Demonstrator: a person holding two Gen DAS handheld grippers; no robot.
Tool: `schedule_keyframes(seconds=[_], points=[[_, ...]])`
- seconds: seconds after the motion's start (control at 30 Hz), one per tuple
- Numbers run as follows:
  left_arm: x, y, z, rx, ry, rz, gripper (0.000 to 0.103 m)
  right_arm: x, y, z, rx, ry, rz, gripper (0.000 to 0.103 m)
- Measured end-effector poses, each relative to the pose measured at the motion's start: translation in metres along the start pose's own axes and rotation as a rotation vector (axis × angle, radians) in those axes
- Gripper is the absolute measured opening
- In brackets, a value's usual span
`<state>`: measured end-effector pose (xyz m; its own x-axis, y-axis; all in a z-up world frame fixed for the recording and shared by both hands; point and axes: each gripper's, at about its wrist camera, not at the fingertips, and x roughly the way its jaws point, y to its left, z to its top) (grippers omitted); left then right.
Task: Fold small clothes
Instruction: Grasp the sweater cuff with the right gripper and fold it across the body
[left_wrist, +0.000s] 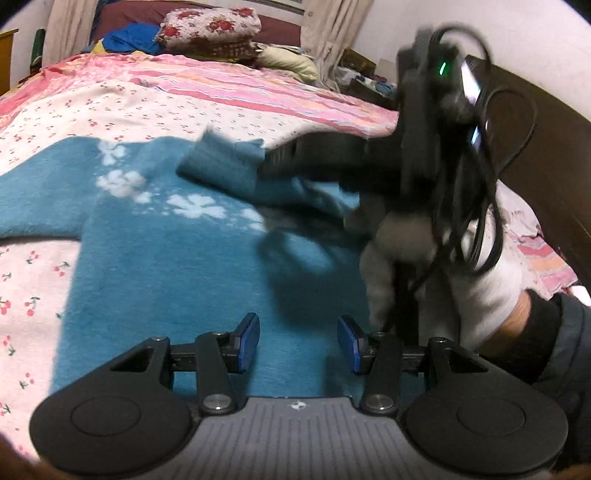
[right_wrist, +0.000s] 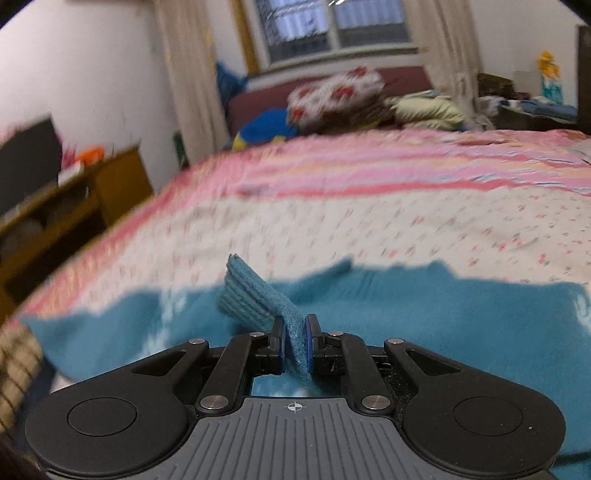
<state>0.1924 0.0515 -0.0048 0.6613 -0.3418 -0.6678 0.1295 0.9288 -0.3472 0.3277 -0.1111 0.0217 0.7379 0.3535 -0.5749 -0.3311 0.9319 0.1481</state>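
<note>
A small teal fleece sweater (left_wrist: 155, 266) with white flower prints lies flat on the bed. My left gripper (left_wrist: 297, 341) is open and empty, low over the sweater's body. My right gripper (right_wrist: 295, 334) is shut on the sweater's ribbed sleeve cuff (right_wrist: 247, 295) and holds it lifted above the body. In the left wrist view the right gripper (left_wrist: 266, 162) reaches in from the right, held by a white-gloved hand (left_wrist: 476, 295), with the cuff (left_wrist: 218, 162) raised over the sweater's middle. The right wrist view is blurred by motion.
The bed has a cherry-print and pink striped cover (left_wrist: 177, 103). Pillows and folded bedding (left_wrist: 210, 31) pile at its far end. A dark wooden board (left_wrist: 546, 155) runs along the right side. A wooden desk (right_wrist: 66, 206) stands to the left of the bed.
</note>
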Motion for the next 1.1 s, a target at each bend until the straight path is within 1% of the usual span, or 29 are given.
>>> schedule_keyframes(seconds=[0.1,0.17,0.23,0.3,0.4,0.57,0.63,0.67,0.73,0.77,0.83,0.93,1.1], points=[[-0.003,0.008,-0.002,-0.014,-0.005,-0.006,0.052,0.008,0.006,-0.016,-0.047,0.042,-0.008,0.011],[-0.003,0.016,-0.001,-0.027,-0.005,-0.013,0.052,0.007,0.011,-0.02,-0.082,0.041,-0.016,0.011],[-0.005,0.019,-0.002,-0.031,-0.011,-0.015,0.052,0.008,0.015,-0.021,-0.125,0.051,-0.012,0.015],[-0.007,0.022,-0.002,-0.032,-0.016,-0.017,0.052,0.005,0.02,-0.023,-0.168,0.043,-0.003,0.017],[-0.009,0.025,-0.002,-0.043,-0.019,-0.023,0.052,0.003,0.03,-0.027,-0.237,0.042,-0.017,0.018],[-0.011,0.028,-0.005,-0.045,-0.019,-0.023,0.052,0.012,0.041,-0.032,-0.304,0.074,-0.016,0.027],[-0.012,0.029,-0.005,-0.046,-0.022,-0.022,0.052,0.012,0.046,-0.033,-0.323,0.083,0.005,0.036],[-0.013,0.03,-0.005,-0.048,-0.024,-0.022,0.052,0.011,0.047,-0.034,-0.325,0.08,0.019,0.036],[-0.013,0.032,-0.005,-0.051,-0.027,-0.019,0.052,0.007,0.051,-0.035,-0.338,0.065,0.041,0.034],[-0.014,0.032,-0.005,-0.052,-0.029,-0.016,0.052,0.007,0.054,-0.036,-0.355,0.06,0.032,0.032],[-0.014,0.034,-0.005,-0.055,-0.029,-0.009,0.052,0.011,0.06,-0.039,-0.391,0.063,-0.015,0.023],[-0.015,0.036,-0.006,-0.061,-0.032,-0.004,0.052,0.014,0.063,-0.037,-0.377,0.066,-0.025,0.014],[-0.016,0.036,-0.007,-0.06,-0.033,-0.006,0.052,0.007,0.066,-0.03,-0.326,0.03,-0.03,0.011]])
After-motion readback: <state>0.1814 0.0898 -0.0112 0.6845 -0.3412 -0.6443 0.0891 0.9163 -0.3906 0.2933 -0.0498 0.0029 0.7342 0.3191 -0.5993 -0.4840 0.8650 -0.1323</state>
